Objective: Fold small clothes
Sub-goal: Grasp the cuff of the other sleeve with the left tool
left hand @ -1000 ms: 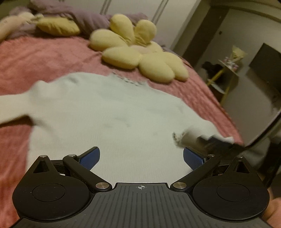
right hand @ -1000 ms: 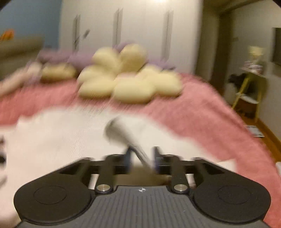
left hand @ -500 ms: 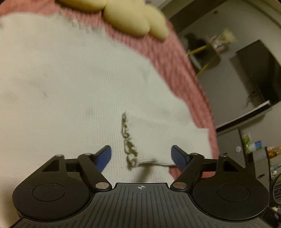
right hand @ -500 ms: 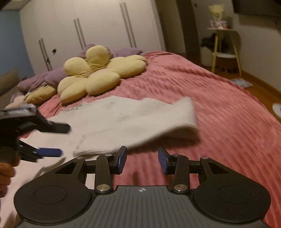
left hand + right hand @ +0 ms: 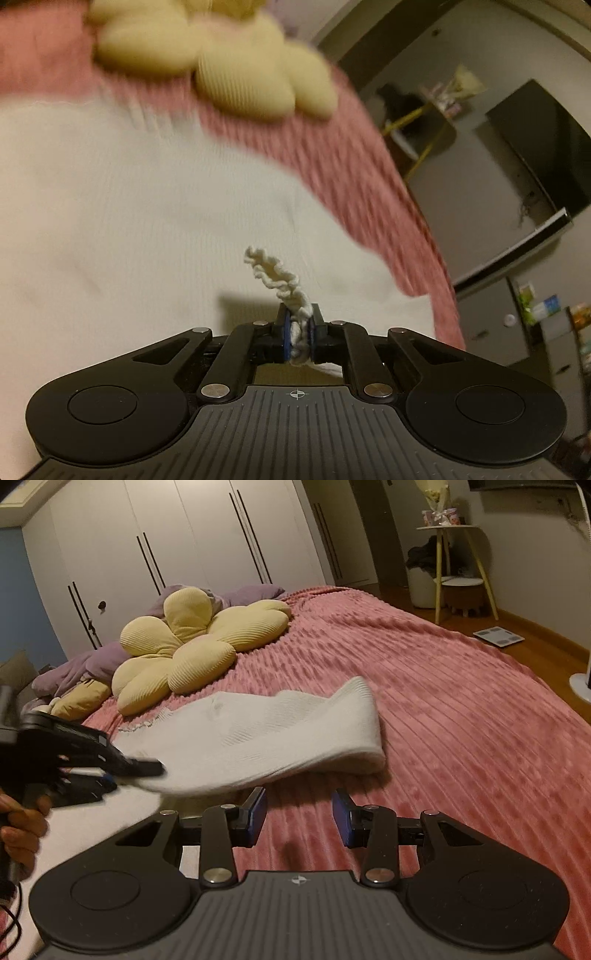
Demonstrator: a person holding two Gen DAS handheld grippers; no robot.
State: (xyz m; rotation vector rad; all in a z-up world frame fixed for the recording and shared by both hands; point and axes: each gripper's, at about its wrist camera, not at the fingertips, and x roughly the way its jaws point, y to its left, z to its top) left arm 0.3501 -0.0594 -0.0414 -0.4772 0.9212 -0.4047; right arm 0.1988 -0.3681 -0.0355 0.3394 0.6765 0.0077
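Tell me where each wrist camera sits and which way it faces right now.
Left wrist: on the left gripper, looking down along its fingers at the white sweater; jaws just closed, pinching the frilly cuff.
Right wrist: on the right gripper, open, facing across the pink bedspread; a hand shows.
Shared: sweater, flower pillow, bedspread.

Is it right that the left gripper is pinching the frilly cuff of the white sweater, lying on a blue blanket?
Not quite: the blanket is pink, not blue, as the right wrist view shows. The rest holds: the left gripper is shut on the frilly cuff of the white sweater.
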